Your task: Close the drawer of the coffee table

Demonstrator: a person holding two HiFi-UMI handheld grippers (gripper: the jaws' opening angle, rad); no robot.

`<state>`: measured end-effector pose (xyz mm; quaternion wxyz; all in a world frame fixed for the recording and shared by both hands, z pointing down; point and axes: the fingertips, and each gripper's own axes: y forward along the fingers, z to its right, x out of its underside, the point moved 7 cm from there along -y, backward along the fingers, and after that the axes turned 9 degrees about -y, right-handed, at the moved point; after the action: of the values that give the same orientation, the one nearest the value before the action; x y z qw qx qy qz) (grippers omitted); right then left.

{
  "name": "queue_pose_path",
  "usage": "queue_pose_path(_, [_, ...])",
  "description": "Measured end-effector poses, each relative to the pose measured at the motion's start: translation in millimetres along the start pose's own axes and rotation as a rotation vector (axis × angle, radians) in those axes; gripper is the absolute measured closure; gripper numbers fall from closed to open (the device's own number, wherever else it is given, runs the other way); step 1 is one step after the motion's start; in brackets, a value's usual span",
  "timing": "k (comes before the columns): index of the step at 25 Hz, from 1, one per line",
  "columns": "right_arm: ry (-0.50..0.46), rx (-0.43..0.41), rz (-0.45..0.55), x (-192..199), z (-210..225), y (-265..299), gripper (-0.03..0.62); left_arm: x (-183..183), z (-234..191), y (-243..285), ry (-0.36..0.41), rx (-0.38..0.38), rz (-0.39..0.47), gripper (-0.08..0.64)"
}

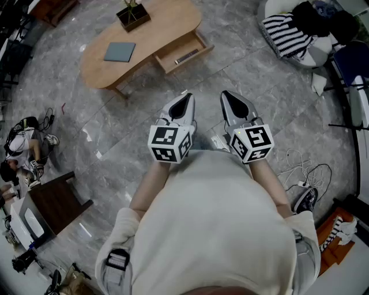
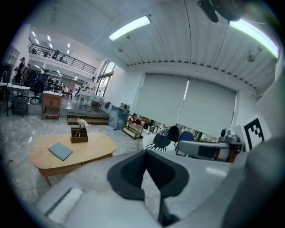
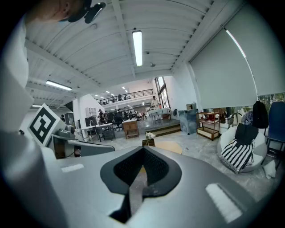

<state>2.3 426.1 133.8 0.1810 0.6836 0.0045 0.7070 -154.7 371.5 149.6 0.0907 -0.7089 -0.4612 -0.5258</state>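
A light wooden coffee table stands ahead on the grey stone floor, its drawer pulled out toward me with a dark slim object inside. My left gripper and right gripper are held side by side close to my body, well short of the table, both shut with nothing between the jaws. In the left gripper view the table lies left of the closed jaw tips. In the right gripper view a part of the table shows just past the closed tips.
On the table top sit a blue book and a small planter box. A beanbag with striped and dark clothes is at the far right. Cables lie on the floor at the right; a dark side table stands at the left.
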Motion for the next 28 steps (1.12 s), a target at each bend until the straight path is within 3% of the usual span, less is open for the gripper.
queue_pose_path(12, [0.0,0.008,0.003,-5,-8,24,0.595,-12,-24,7,-0.008,0.011,-0.004,0.563])
queue_pose_path(19, [0.044,-0.002,0.036,-13,-17,47,0.594,-21,-49,6,-0.048,0.002,0.002,0.563])
queue_pose_path(28, [0.031,-0.031,0.001,-9,-28,74,0.594,-24,-80,3,-0.123,-0.054,0.016,0.563])
